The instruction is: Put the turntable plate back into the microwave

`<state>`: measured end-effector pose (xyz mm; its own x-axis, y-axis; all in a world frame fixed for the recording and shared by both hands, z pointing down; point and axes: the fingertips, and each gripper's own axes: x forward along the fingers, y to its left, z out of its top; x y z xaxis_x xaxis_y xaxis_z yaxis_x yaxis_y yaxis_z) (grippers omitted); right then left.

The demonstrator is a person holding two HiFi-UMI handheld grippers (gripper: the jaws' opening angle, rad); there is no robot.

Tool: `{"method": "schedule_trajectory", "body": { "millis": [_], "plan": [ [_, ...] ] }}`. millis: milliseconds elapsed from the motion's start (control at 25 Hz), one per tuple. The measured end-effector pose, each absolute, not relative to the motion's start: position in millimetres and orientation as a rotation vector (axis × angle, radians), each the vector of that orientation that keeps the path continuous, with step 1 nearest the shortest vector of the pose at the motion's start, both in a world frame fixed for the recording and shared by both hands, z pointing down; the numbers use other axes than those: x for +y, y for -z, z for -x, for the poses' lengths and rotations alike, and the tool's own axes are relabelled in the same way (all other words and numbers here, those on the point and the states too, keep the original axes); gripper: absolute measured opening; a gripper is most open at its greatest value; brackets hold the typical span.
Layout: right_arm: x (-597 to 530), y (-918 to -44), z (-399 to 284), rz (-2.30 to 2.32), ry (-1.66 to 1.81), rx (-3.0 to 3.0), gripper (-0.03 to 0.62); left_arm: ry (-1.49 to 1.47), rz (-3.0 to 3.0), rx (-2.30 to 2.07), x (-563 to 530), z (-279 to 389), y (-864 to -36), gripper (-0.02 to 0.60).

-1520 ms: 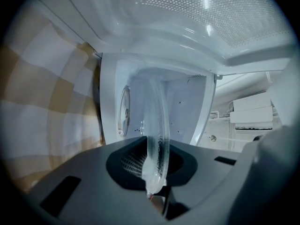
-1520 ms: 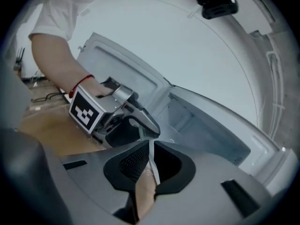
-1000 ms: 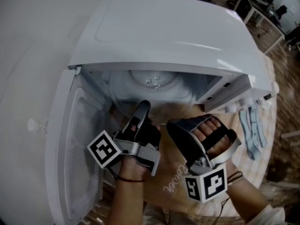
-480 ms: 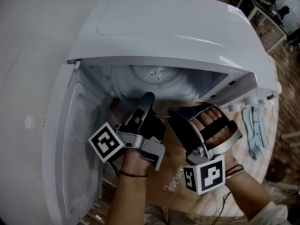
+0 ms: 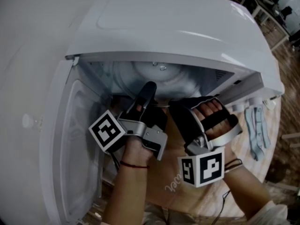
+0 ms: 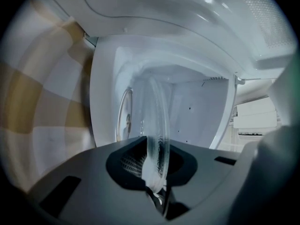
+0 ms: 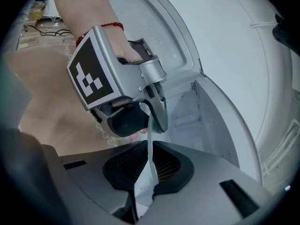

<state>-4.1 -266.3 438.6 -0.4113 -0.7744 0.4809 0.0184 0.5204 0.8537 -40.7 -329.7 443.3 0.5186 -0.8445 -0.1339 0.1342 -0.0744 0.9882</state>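
Observation:
The clear glass turntable plate (image 5: 159,75) lies half inside the open white microwave (image 5: 178,27), its far part under the cavity roof. My left gripper (image 5: 148,91) is shut on the plate's near rim at the cavity mouth. Just to its right, my right gripper (image 5: 178,110) is shut on the same rim. In the left gripper view the plate (image 6: 157,125) runs edge-on from between my jaws into the white cavity (image 6: 197,111). In the right gripper view the plate's rim (image 7: 151,153) stands between my jaws, with the left gripper (image 7: 122,93) close ahead, clamped on it.
The microwave door (image 5: 70,139) hangs open at the left. Its control knobs (image 5: 248,104) show at the right front. The microwave stands on a wooden table (image 5: 183,182). A pale blue cloth-like thing (image 5: 257,130) lies to the right.
Both hands have moved forward toward the cavity with the plate held between them. The plate reaches further under the microwave's roof than before.

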Motion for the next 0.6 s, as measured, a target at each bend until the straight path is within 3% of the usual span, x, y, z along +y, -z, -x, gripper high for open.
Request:
{"method": "schedule_trajectory", "body": {
  "millis": [600],
  "plan": [
    [-295,-439,4,-0.690,0.946,-1.778,0.051,0.879,-1.381,-0.681,-358,40,-447,0.038]
  ]
}}
